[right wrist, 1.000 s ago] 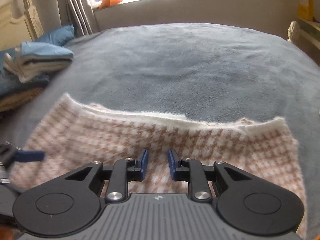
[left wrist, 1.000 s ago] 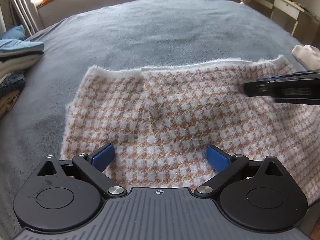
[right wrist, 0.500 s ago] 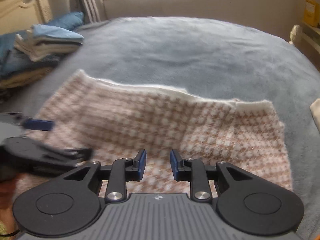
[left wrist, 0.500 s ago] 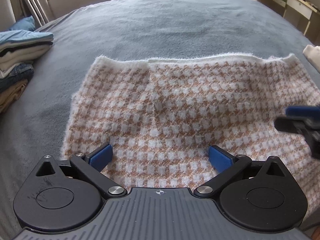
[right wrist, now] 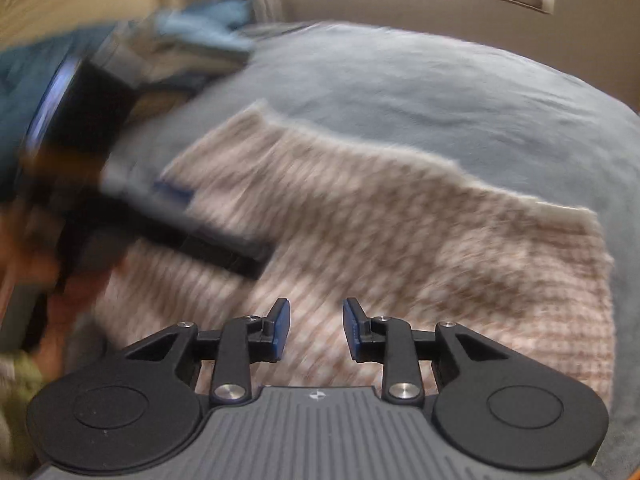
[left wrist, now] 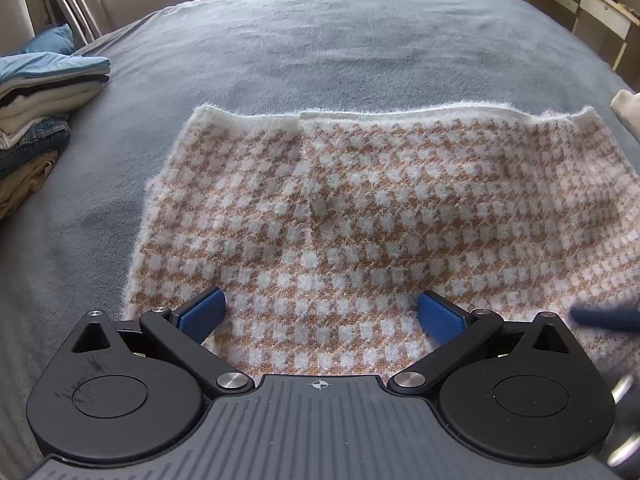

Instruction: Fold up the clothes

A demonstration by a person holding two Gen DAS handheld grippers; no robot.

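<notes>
A tan-and-white houndstooth knit garment point(left wrist: 380, 216) lies flat on the blue-grey bed cover point(left wrist: 320, 52), its white ribbed edge at the far side. My left gripper point(left wrist: 320, 314) hovers over the garment's near left part, jaws wide open with only cloth beneath them. My right gripper point(right wrist: 316, 326) is above the near part of the garment point(right wrist: 400, 232); its jaws are opening and nothing is between them. The right view is motion-blurred. One right fingertip point(left wrist: 604, 318) shows as a blue blur at the left view's right edge. The left gripper point(right wrist: 180, 216) appears blurred at the right view's left.
A stack of folded clothes point(left wrist: 36, 120) sits on the bed at the left, also blurred in the right view as the stack point(right wrist: 192, 40). A white garment point(left wrist: 626, 110) lies at the bed's right edge. A pale desk point(left wrist: 592, 4) stands beyond it.
The right gripper swept from the garment's far right down toward its near edge, rolling as it went, and its jaws widened a little. The left gripper stayed in place, still open.
</notes>
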